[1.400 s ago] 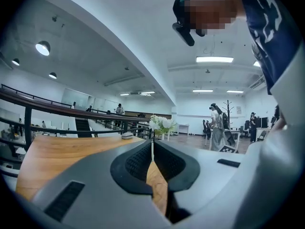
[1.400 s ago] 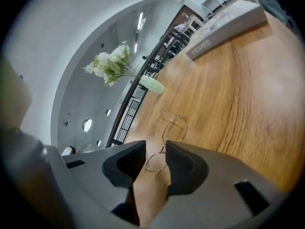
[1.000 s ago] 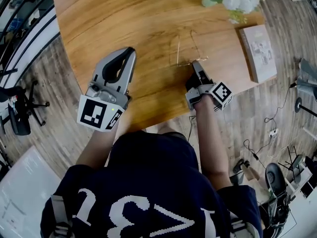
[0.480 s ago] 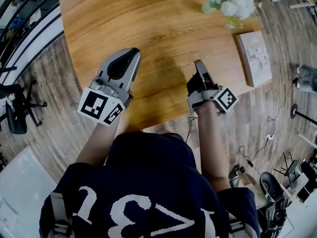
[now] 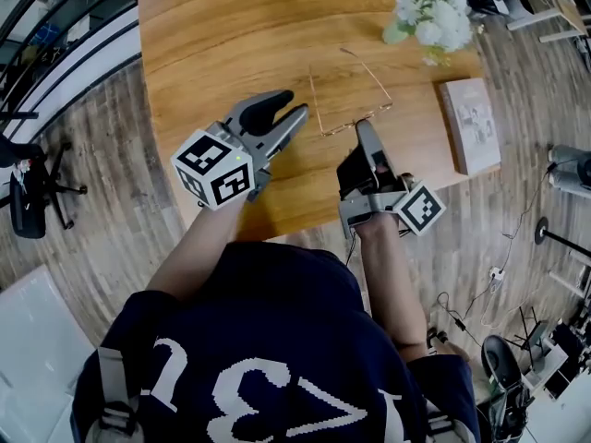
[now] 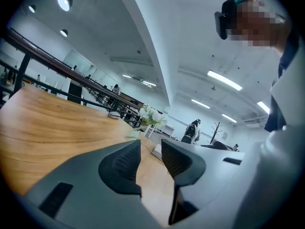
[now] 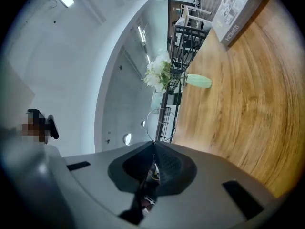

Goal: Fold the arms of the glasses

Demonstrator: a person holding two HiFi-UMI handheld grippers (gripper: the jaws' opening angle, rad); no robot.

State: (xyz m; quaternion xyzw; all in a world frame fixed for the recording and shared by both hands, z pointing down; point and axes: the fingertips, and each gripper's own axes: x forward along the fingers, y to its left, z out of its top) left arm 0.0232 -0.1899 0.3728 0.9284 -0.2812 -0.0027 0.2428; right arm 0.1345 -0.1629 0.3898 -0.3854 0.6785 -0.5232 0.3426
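The thin wire glasses (image 5: 337, 129) hang above the wooden table (image 5: 231, 35) with both arms spread out, pointing away from me. My right gripper (image 5: 363, 127) is shut on the front of the frame. In the right gripper view one round lens (image 7: 161, 123) sticks out just past the pinched jaws of the right gripper (image 7: 154, 144). My left gripper (image 5: 288, 113) sits just left of the glasses. Its jaws are opening, and in the left gripper view nothing lies between them (image 6: 151, 149).
A vase of white flowers (image 5: 432, 7) stands at the table's far right, and a book (image 5: 471, 123) lies at the right edge. The table's near edge runs under both grippers. A person's body fills the lower head view.
The right gripper shut on the glasses' front and lifted them off the table. The left gripper rolled, shifted right toward the glasses, and its jaws went from shut to open.
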